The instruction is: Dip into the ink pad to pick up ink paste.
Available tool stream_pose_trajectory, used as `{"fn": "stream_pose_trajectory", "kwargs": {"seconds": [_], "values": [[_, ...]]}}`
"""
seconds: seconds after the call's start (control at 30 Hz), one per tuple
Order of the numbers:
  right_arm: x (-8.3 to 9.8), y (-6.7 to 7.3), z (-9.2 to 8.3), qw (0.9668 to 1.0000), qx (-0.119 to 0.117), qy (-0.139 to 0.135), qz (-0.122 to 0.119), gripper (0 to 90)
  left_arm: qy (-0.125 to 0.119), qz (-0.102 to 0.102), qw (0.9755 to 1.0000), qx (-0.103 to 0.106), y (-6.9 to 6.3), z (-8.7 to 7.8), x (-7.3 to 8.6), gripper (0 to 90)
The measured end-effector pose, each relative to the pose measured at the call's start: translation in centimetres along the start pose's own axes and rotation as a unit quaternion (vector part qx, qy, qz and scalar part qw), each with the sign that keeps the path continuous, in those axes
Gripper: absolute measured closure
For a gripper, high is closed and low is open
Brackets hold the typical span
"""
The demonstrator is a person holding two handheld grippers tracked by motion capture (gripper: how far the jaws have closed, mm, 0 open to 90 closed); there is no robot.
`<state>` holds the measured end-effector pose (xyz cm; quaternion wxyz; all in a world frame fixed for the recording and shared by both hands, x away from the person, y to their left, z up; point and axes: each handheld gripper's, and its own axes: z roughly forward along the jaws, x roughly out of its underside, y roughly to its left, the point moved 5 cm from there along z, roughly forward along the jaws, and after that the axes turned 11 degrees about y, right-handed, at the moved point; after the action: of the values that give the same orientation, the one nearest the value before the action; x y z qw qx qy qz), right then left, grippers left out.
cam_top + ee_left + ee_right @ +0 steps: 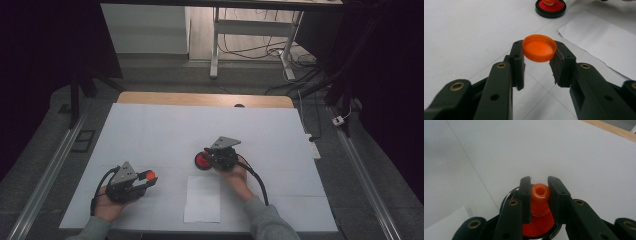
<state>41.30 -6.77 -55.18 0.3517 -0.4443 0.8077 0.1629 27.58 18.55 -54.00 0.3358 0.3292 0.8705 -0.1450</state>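
A shallow orange cap (539, 48) is pinched by its rim between the tips of my left gripper (538, 53), held a little above the white table, open side up. From above, that gripper (146, 181) and the cap (148, 175) are at the front left. My right gripper (539, 185) is shut on the orange spout (540, 194) of a round red container with a black rim (537, 226), which rests on the table. From above, this gripper (209, 156) and the container (201, 161) are near the table's middle. The container (550, 6) also appears far off in the left gripper view.
A white sheet of paper (202, 198) lies at the front centre, between the two hands; its corner (604, 40) is to the right of the cap. The white tabletop (150, 125) ends in a wooden strip (200, 98) at the back. Floor rails, cables and desk legs lie beyond.
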Motion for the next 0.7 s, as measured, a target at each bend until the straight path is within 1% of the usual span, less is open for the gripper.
{"fn": "stream_pose_trajectory", "kwargs": {"seconds": [0.13, 0.2, 0.23, 0.33, 0.4, 0.43, 0.5, 0.57, 0.6, 0.7], "values": [[0.0, 0.0, 0.0, 1.0000, -0.001, -0.001, 0.001, 72.8, 0.000, 0.000, 1.0000, 0.000, 0.0, 0.0, 0.0, 64.9], [-0.1, 0.0, 0.0, 1.0000, -0.005, -0.001, 0.006, 72.7, -0.001, -0.001, 1.0000, -0.001, 0.0, 0.0, 0.0, 64.9], [-0.1, -0.1, 0.0, 1.0000, -0.003, 0.003, 0.003, 72.7, -0.001, -0.001, 1.0000, -0.001, 0.0, 0.0, 0.0, 64.9], [-0.2, -0.1, 0.0, 1.0000, -0.008, 0.002, 0.003, 72.6, -0.001, -0.001, 1.0000, -0.001, 0.1, 0.0, 0.0, 64.9], [-0.2, -0.2, -0.1, 1.0000, -0.009, 0.000, -0.002, 72.5, -0.001, -0.001, 1.0000, 0.000, 0.1, 0.0, 0.0, 64.9], [-0.3, -0.2, -0.4, 0.9999, -0.008, -0.007, -0.002, 72.5, -0.001, -0.001, 1.0000, 0.000, 0.1, 0.0, 0.0, 64.9], [-0.6, -0.5, -1.0, 0.9994, -0.008, -0.031, 0.011, 72.6, 0.000, -0.001, 1.0000, 0.000, 0.1, 0.0, 0.0, 64.9], [-0.8, -0.9, -1.6, 0.9989, -0.011, -0.042, 0.019, 72.5, 0.000, -0.001, 1.0000, 0.000, 0.1, 0.1, 0.0, 64.9], [-0.9, -1.0, -1.8, 0.9986, -0.011, -0.047, 0.023, 72.5, 0.000, -0.001, 1.0000, 0.000, 0.1, 0.1, 0.0, 64.9], [-0.9, -1.2, -2.3, 0.9987, -0.009, -0.044, 0.023, 72.5, 0.000, -0.001, 1.0000, 0.000, 0.0, 0.0, 0.0, 64.9]]}}
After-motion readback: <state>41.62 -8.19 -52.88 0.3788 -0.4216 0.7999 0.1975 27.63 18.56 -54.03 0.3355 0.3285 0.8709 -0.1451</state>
